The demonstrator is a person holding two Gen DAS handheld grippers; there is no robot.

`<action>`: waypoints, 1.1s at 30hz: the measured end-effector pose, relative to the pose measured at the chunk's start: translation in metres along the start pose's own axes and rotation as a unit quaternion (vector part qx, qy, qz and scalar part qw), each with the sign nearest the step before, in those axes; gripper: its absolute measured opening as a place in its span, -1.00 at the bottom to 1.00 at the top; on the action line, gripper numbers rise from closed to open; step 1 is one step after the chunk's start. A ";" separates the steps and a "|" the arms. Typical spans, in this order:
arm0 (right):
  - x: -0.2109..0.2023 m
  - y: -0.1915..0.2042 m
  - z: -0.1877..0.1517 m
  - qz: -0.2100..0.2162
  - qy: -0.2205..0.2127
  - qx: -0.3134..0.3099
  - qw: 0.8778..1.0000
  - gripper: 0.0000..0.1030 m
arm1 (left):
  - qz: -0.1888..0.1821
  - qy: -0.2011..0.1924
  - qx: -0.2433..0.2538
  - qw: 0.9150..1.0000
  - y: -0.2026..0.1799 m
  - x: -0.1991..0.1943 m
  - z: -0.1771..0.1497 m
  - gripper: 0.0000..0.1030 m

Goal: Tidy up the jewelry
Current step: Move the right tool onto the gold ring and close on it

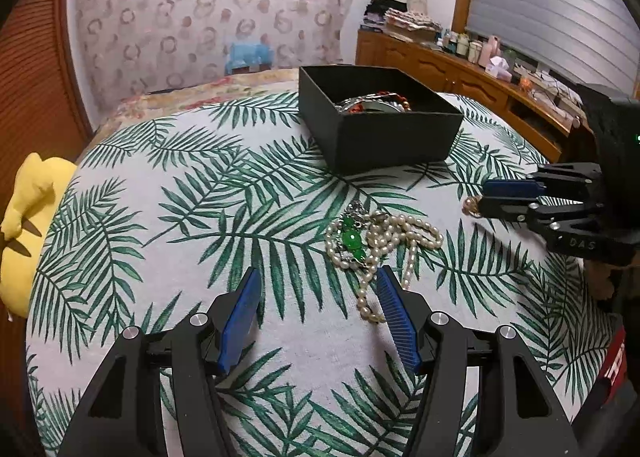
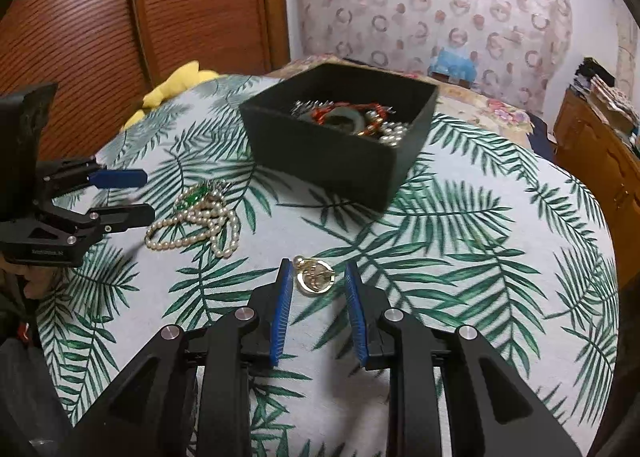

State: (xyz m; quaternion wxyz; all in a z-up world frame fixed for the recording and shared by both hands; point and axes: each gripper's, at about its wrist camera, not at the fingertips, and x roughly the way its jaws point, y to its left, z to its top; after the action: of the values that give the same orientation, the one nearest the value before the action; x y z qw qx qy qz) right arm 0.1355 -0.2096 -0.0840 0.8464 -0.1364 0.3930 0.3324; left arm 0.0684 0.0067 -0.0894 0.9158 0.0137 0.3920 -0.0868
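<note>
The right hand-held gripper [image 2: 318,277] stands released, its blue ribbed pads on either side of a small round gold pendant with a tiny pearl at its top [image 2: 314,275]; neither pad presses on it. The pendant lies flat on the leaf-printed cloth of the table [image 2: 480,257], on the near side of the open black square box [image 2: 340,161] and well apart from it. Being thin, hard and light, it will likely skid or tip if only one pad meets it first, so the pads should close evenly across its rim, low against the cloth.

The left hand-held gripper [image 1: 316,285] is also released, jaws wide and holding nothing. Just ahead of it, again on the near side of the box, lies a heap of cream pearl strands [image 1: 400,235] tangled with a piece of silver-set green stones [image 1: 351,238]; one pearl tail trails back to the right-hand pad. This heap is limp and will sag and swing when lifted, and the strands may slip apart, so a hold on the thickest part of the bundle, where strands and green piece overlap, looks safest.

The box already holds red beads, a dark ring and more pearls [image 2: 352,119].
</note>
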 end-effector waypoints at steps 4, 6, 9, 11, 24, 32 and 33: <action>0.006 0.004 0.003 -0.006 0.012 -0.011 1.000 -0.44 | -0.003 0.004 0.003 1.000 -0.002 0.000 -0.001 0.11; 0.006 0.005 0.003 -0.010 0.014 -0.016 1.000 -0.44 | -0.005 0.006 0.004 1.000 -0.003 0.001 -0.001 0.11; 0.006 0.006 0.004 -0.012 0.015 -0.020 1.000 -0.46 | -0.006 0.009 0.007 1.000 -0.005 0.003 -0.002 0.11; 0.006 0.006 0.005 -0.017 0.015 -0.023 0.999 -0.58 | -0.007 0.012 0.009 1.000 -0.006 0.005 -0.002 0.11; -0.019 -0.002 0.012 -0.010 -0.029 -0.008 0.999 -0.68 | -0.008 0.018 0.011 1.000 -0.009 0.009 -0.002 0.11; -0.024 -0.011 0.011 -0.001 -0.032 0.004 0.999 -0.68 | -0.011 0.019 0.013 1.000 -0.010 0.009 -0.001 0.11; -0.021 -0.010 0.009 -0.003 -0.028 0.001 1.000 -0.67 | -0.012 0.019 0.012 1.000 -0.010 0.009 -0.001 0.11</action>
State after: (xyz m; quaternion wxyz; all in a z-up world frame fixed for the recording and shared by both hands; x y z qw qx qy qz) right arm 0.1377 -0.2216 -0.0625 0.8581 -0.1278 0.3693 0.3332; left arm 0.0722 -0.0041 -0.0962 0.9069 0.0221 0.4081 -0.1022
